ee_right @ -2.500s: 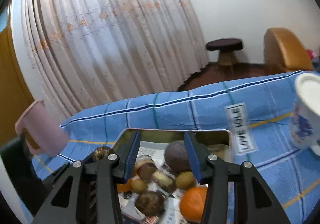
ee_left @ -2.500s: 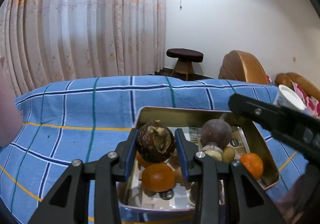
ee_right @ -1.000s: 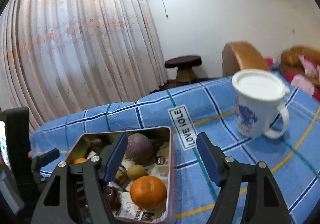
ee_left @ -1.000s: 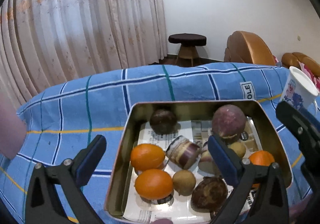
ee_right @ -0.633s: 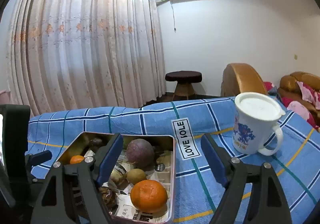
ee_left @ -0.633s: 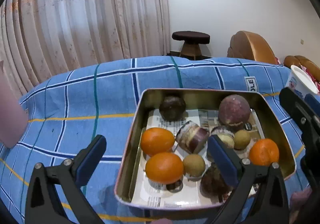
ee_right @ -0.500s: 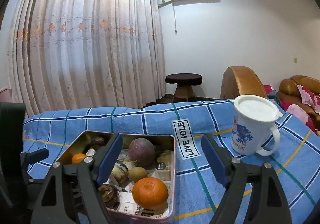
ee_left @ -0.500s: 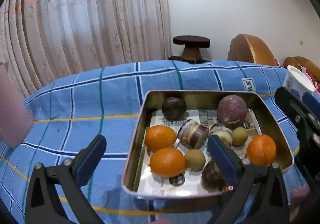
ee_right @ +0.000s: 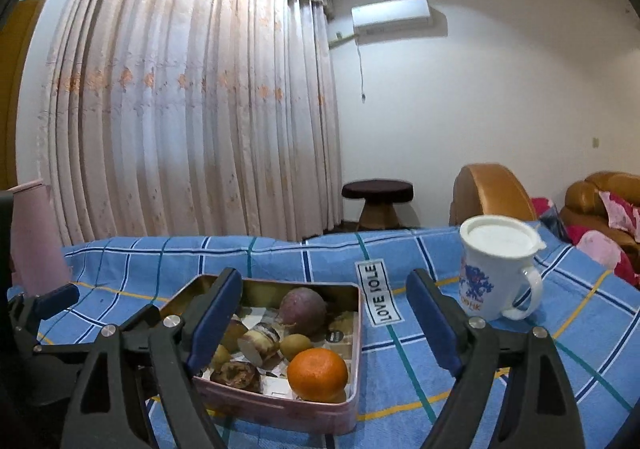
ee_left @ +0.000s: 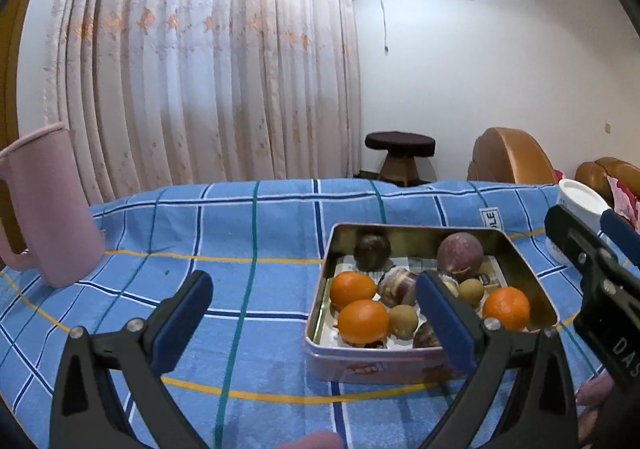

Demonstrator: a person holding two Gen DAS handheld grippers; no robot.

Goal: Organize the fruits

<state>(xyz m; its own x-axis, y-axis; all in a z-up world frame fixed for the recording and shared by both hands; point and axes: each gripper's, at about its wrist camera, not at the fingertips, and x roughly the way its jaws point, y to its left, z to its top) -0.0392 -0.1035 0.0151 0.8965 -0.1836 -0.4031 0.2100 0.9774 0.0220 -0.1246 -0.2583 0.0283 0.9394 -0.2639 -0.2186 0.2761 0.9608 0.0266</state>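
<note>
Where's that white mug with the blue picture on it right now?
In the right wrist view the white mug stands on the blue checked cloth at the right, apart from the fruit tin, just beyond the "LOVE" label.

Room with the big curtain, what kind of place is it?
Probably a home living room: long curtain, leather sofa, small stool and a checked tablecloth.

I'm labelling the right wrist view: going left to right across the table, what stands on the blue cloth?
Pink pitcher → metal tin of fruit → white "LOVE" label → white lidded mug.
</note>
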